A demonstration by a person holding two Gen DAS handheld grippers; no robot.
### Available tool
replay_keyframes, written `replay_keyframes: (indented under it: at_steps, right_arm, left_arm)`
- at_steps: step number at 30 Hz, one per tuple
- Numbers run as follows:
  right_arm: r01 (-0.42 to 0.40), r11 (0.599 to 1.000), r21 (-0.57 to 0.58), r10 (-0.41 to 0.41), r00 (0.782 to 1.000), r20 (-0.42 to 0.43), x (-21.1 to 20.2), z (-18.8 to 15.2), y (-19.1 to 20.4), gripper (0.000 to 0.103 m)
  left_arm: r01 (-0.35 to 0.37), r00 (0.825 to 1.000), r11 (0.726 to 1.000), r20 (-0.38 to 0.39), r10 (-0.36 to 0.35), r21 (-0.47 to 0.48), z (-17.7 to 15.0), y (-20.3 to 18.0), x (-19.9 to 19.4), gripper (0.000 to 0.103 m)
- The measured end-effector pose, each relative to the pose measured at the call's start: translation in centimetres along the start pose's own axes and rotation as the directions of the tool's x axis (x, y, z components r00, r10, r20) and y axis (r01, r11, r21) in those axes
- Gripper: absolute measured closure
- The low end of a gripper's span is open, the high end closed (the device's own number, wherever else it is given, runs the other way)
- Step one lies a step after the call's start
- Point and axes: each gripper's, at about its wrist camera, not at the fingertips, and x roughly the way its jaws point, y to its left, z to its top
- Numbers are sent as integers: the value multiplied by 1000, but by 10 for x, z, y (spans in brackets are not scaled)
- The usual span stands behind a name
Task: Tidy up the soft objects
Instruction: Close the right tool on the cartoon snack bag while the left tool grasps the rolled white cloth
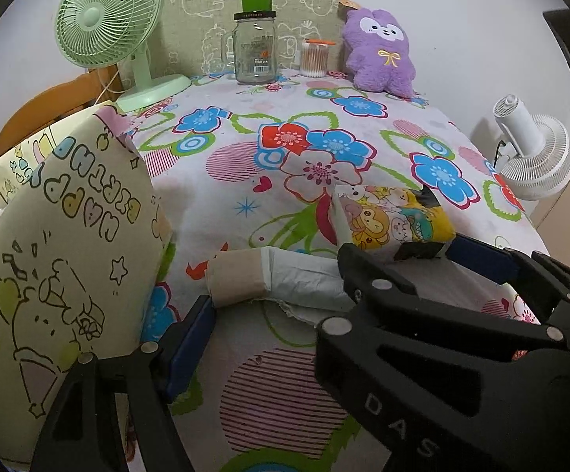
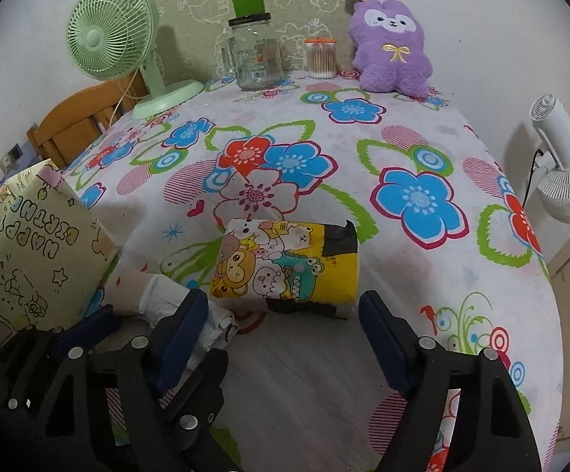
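A yellow cartoon-print tissue pack lies on the flowered tablecloth, just ahead of my open right gripper. A roll of pale plastic bags on a cardboard core lies between the wide-open fingers of my left gripper; I cannot tell if they touch it. The right gripper's black frame crosses the left wrist view over the roll's right end. The tissue pack also shows there. A purple plush toy sits upright at the table's far edge.
A cream "Happy Birthday" gift bag stands at the near left. At the back stand a green desk fan, a glass mug jar and a cotton swab tub. A white fan stands off the table's right edge.
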Motion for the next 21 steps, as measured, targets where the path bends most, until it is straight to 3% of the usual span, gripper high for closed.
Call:
replay_keyframes:
  at_steps: [13,14,15,21]
  right_arm:
    - [33,999,16,-33,999,14,-8,-2,-4,30]
    - [33,999,19,-34,999,14,-10,-3,-5,38]
    - [31,999,22,-31,999,13,-11,-4,-5,59]
    - [24,999,33,-23,1000,-17,-10,-9,-7,59]
  left_arm:
    - [7,1000,1000,8,-7,8,0,-2,-3,24]
    - [9,1000,1000,9,-9,9,0,-1,-4,24]
    - [9,1000,1000,12,-9,10,0,-2,-5,24]
    - [6,1000,999,14,-7,36,-5,-5,-7,24]
